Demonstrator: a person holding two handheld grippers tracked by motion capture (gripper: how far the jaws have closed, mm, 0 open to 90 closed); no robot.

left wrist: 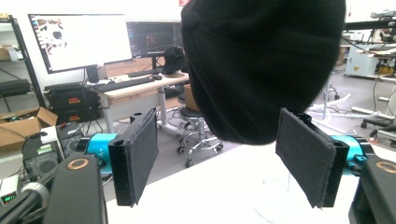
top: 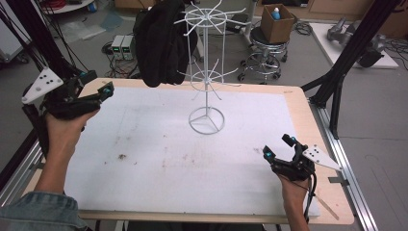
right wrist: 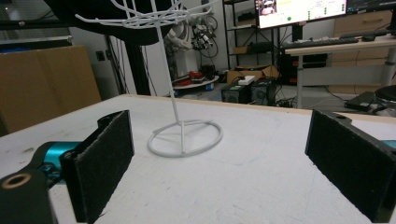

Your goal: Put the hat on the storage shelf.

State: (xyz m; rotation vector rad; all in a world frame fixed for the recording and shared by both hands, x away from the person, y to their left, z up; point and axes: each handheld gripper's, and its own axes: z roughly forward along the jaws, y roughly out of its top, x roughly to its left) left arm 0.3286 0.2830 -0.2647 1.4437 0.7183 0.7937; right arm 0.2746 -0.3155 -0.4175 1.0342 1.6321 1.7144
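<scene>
Two grippers are in my hands, and both are unclenched and hold nothing; my left gripper (top: 98, 94) is raised at the far left corner of the table (top: 308, 115), with its jaws wide apart and pointed toward a black cap (top: 161, 43); the cap hangs on the upper hooks of a white wire rack (top: 207, 72), on the rack's left side in the high view; in the left gripper view the black cap (left wrist: 261, 65) is just beyond my two pads (left wrist: 140, 154), above the gap between them, and I cannot tell if it touches them; my right gripper (top: 279, 149) rests low at the near right part of the table, jaws also wide apart, well apart from the rack; in the right gripper view the white wire rack (right wrist: 184, 137) stands straight ahead between my jaws, its round base flat on the white mat (top: 144, 159), nothing between; the mat has some brown stains; behind the table I see a stool (top: 264, 60) with a cardboard box (top: 278, 23) on it, and desks with monitors (left wrist: 79, 39).
</scene>
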